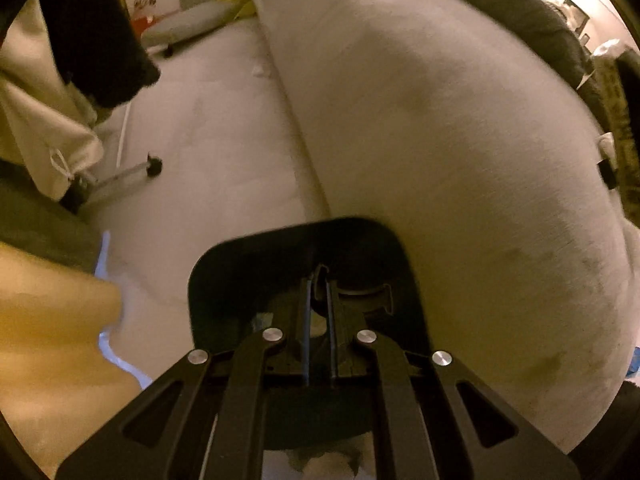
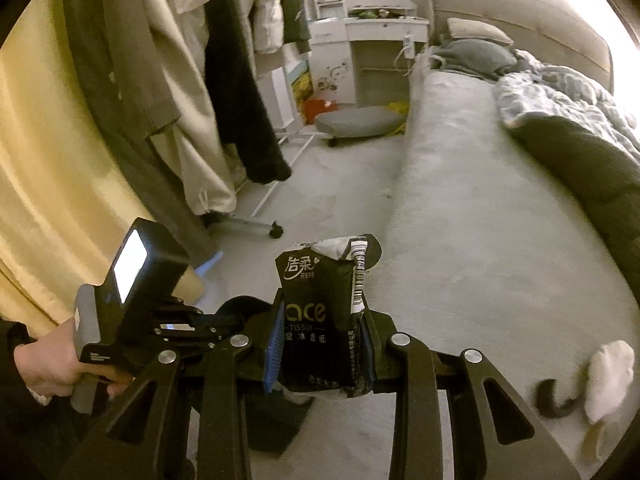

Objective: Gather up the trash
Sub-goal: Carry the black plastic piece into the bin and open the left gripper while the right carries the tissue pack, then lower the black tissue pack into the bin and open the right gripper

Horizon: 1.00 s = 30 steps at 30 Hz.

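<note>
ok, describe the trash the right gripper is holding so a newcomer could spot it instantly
Start at the long grey bed edge running up the right wrist view, then drop to the right gripper at bottom centre. Clamped upright between its blue-padded fingers is the tissue packet: crumpled black plastic with white lettering and a barcode strip, unlike the white slipper on the floor.

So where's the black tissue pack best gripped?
By its lower body, from the bottom end, as the right gripper has it: the tissue pack stands upright, and its torn-open top is loose flaps that would likely fold.
</note>
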{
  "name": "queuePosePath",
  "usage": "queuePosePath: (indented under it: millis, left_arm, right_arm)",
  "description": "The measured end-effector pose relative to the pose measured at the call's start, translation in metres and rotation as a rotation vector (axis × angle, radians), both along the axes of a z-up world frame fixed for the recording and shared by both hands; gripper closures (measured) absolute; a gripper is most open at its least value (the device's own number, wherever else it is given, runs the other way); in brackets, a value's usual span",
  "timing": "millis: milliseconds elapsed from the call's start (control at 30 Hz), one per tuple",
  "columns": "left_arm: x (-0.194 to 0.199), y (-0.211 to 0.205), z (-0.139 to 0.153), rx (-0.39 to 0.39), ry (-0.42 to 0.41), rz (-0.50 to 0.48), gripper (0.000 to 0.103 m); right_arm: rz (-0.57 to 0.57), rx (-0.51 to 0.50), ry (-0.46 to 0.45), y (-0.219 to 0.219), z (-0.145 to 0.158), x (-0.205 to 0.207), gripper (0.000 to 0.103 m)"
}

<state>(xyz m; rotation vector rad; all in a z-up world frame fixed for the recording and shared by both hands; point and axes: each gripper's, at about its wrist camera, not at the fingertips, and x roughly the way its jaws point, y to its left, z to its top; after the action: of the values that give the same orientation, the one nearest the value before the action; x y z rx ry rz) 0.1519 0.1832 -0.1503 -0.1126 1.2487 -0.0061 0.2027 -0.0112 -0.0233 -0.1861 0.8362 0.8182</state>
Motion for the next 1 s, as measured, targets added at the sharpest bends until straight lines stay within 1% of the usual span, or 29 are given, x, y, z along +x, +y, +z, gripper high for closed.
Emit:
queuePosePath:
  millis: [67,233,433,500,567,633,700,767,933,1000]
  left_arm:
    - [-0.003,0.006,-0.006,-0.009,0.022,0.003,0.095]
    - [-0.009,0.021,-0.025,0.0,0.086,0.007,0.095]
    - [-0.019,0.034,-0.039,-0.01,0.144,0.004,0.094]
    - [-0.022,0.039,-0.042,-0.016,0.158,0.004,0.09]
    - [-0.024,0.043,-0.043,-0.019,0.165,0.004,0.073]
    - [-0.024,0.047,-0.042,-0.022,0.161,0.01,0.066]
    - [-0.025,0.053,-0.04,-0.029,0.151,0.022,0.062]
    - [-0.027,0.058,-0.037,-0.036,0.135,0.034,0.054]
    - [-0.028,0.07,-0.022,-0.052,0.057,0.051,0.045]
    - [-0.028,0.074,-0.013,-0.057,0.018,0.058,0.044]
  right_arm:
    - [0.017,-0.008,0.007,0.01,-0.003,-0.001,0.071]
    - [0.046,-0.034,0.025,0.032,-0.01,-0.001,0.071]
    - [0.072,-0.053,0.042,0.053,-0.018,0.001,0.071]
    - [0.083,-0.062,0.049,0.062,-0.022,0.001,0.071]
    - [0.093,-0.073,0.054,0.069,-0.026,0.0,0.071]
    - [0.097,-0.084,0.061,0.076,-0.031,0.0,0.071]
    - [0.102,-0.094,0.07,0.08,-0.036,0.0,0.071]
    - [0.107,-0.106,0.08,0.086,-0.041,0.0,0.071]
    - [0.118,-0.142,0.108,0.1,-0.058,0.002,0.071]
    - [0.122,-0.157,0.124,0.104,-0.065,0.002,0.071]
